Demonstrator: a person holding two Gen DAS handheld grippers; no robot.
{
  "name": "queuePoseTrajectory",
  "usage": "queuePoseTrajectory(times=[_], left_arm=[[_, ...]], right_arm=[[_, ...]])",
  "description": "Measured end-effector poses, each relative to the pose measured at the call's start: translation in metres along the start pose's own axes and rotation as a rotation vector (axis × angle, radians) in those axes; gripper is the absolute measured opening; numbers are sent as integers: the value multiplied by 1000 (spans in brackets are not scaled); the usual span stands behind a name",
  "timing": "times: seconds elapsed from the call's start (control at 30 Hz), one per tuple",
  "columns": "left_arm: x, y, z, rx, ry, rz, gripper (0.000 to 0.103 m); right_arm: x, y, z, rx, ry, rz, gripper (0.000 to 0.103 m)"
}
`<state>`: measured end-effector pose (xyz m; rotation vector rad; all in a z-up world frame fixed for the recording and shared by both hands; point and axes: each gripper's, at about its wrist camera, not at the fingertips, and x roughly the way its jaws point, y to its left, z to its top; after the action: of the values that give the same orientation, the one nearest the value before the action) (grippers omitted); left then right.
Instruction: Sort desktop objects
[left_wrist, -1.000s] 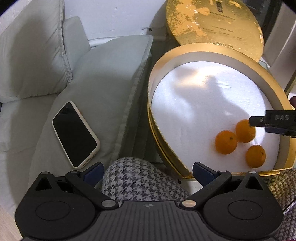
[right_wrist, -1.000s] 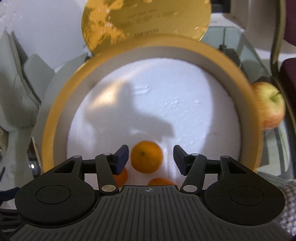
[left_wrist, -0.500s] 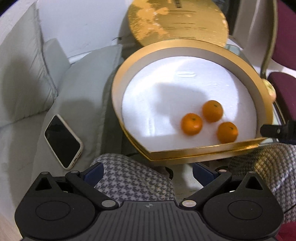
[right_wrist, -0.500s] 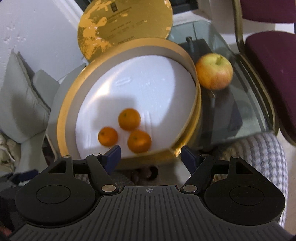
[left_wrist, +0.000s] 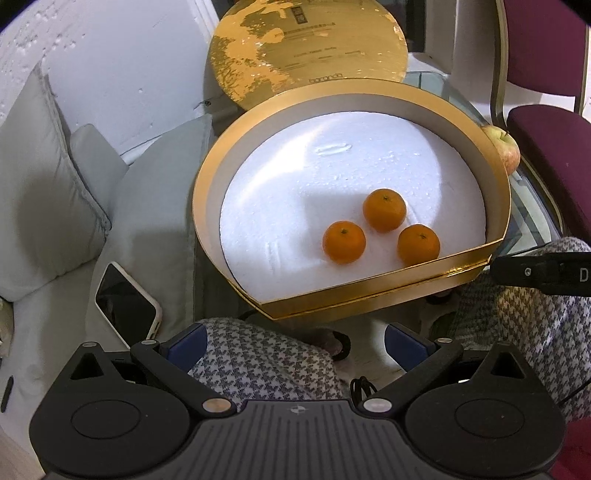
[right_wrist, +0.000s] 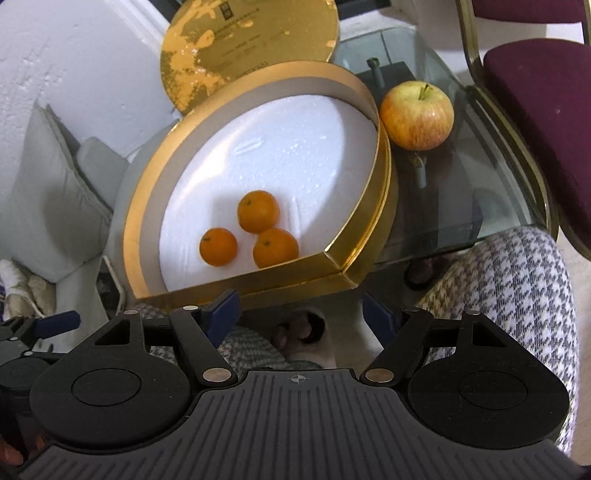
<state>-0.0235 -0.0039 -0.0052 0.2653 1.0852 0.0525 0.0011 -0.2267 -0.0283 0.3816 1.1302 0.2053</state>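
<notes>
One gold box (left_wrist: 207, 206) sits in the middle of both views, its white foam floor bare except for three oranges clustered toward the lower right of the floor in the left wrist view. The first orange (left_wrist: 344, 242) lies lowest and leftmost, the second orange (left_wrist: 384, 210) sits above it, and the third orange (left_wrist: 419, 244) lies to the right, close to the box's straight front wall. One gold lid (left_wrist: 310, 48) leans upright behind the box at the top of the frame. One apple (right_wrist: 417, 115) stands on the glass table (right_wrist: 480, 177) just beside the box's right rim, in the upper right of the right wrist view; in the left wrist view only a sliver of it peeks past the rim. One phone (left_wrist: 127, 304) lies face up on a grey cushion (left_wrist: 155, 206) at the lower left.

The left gripper (left_wrist: 295, 341) hangs wide open and empty at the bottom centre, over houndstooth-clad knees. The right gripper (right_wrist: 301, 314) is likewise spread wide, holding nothing, just below the box's front wall.
</notes>
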Motion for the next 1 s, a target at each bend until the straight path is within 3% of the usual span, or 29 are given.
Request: queuePoseTrajectory(times=[0.7,1.0], left_arm=[[4,-14,7,79,23,23,102],[5,-23,10,114,25,26,102]], right_arm=[[7,-9,2,33,23,10,83],[6,-15,3,52,19,13,90]])
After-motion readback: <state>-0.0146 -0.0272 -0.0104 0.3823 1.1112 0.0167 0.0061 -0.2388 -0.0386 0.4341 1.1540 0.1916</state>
